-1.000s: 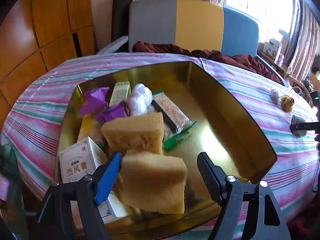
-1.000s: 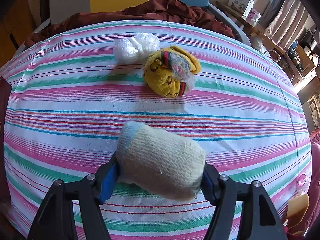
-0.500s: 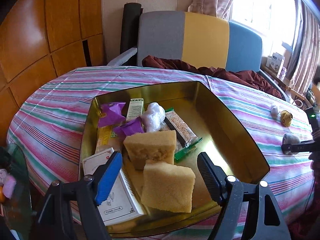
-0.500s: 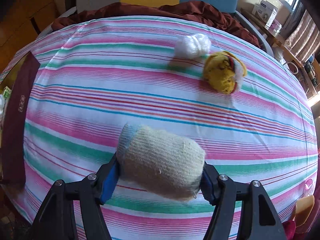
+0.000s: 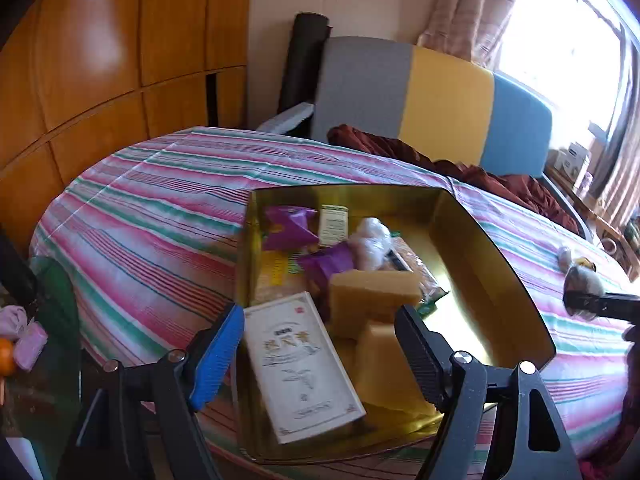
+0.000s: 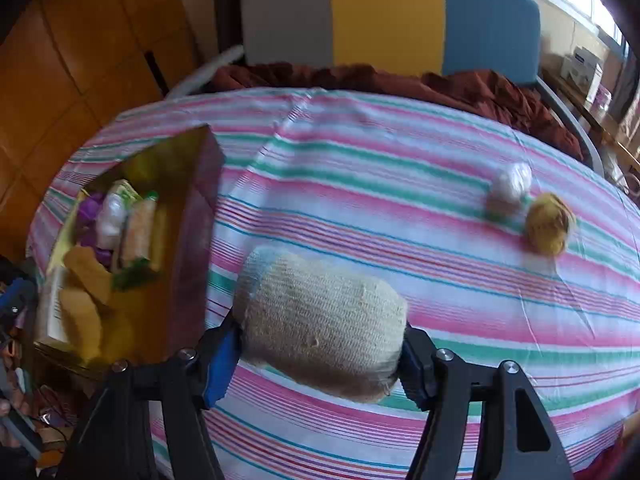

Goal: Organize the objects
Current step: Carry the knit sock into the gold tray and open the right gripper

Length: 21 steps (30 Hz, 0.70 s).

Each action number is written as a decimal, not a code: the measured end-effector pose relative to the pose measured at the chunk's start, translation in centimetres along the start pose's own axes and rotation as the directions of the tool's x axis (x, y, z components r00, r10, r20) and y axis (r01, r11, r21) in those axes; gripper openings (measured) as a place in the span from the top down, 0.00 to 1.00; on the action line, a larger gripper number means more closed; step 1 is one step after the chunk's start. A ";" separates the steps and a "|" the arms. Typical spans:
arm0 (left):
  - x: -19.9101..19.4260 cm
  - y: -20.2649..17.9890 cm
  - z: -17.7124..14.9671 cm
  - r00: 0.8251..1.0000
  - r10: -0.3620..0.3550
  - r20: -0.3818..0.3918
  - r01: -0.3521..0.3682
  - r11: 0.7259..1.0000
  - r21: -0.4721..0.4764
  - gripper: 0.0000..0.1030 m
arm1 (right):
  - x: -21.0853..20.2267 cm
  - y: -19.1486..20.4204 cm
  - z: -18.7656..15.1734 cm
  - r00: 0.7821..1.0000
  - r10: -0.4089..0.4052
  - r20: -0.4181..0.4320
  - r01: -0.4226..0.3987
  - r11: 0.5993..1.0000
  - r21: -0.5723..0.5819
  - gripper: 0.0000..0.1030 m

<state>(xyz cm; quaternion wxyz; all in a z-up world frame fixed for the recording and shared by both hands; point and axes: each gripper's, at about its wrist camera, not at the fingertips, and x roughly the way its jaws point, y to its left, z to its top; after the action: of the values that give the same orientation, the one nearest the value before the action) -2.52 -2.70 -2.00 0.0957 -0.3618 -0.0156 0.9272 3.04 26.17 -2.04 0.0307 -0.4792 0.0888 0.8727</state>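
Note:
My right gripper (image 6: 320,340) is shut on a beige knitted sock roll (image 6: 320,312), and its jaws are closing further on it above the striped tablecloth (image 6: 400,184). Just left of the roll stands the gold-lined box (image 6: 192,240). My left gripper (image 5: 320,320) hangs open and empty over the near end of the box (image 5: 500,264). Inside lie two yellow sponges (image 5: 372,292), a white carton (image 5: 300,364), purple packets (image 5: 288,228) and a white plastic bundle (image 5: 370,240). A yellow sock ball (image 6: 548,224) and another white bundle (image 6: 512,182) rest at the table's far right.
A grey, yellow and blue sofa back (image 5: 440,100) with maroon cloth (image 6: 460,84) borders the table's far side. Wooden wall panels (image 5: 100,60) stand on the left. A glass side table (image 5: 40,340) with small items sits low at the left.
My left gripper has drawn back and up from the box, so the sponges lie farther below. My right gripper has carried the sock roll left, and the box has come into its view.

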 end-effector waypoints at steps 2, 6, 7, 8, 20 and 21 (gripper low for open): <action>-0.3 1.0 0.1 1.000 0.010 0.011 -0.010 1.000 -0.024 0.24 | -1.3 3.4 1.0 0.997 0.067 0.046 -0.064 0.996 -0.063 0.34; -0.7 2.9 0.5 0.999 0.031 0.026 -0.029 0.997 -0.072 0.23 | -1.5 9.8 1.3 0.985 0.165 0.041 -0.152 0.963 -0.225 0.34; -0.7 3.3 0.6 0.999 0.035 0.028 -0.033 0.996 -0.081 0.23 | -1.1 11.2 1.2 0.983 0.180 0.028 -0.167 0.952 -0.258 0.34; -0.8 3.7 0.6 0.999 0.042 0.032 -0.039 0.995 -0.090 0.23 | -0.5 12.5 1.0 0.982 0.188 0.013 -0.176 0.942 -0.287 0.34; -0.3 5.2 0.2 0.998 0.055 0.020 -0.053 0.993 -0.109 0.23 | 6.5 16.5 -1.6 0.974 0.128 -0.187 -0.191 0.909 -0.370 0.31; -0.2 5.2 0.2 0.998 0.055 0.017 -0.053 0.993 -0.108 0.23 | 6.7 16.6 -1.8 0.972 0.128 -0.196 -0.194 0.908 -0.371 0.30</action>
<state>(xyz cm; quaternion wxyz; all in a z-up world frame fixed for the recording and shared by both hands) -3.38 -7.82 -2.23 0.0507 -0.3573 -0.0567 0.9309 -1.35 9.34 -6.58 -0.1446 -0.5383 -0.0442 0.8291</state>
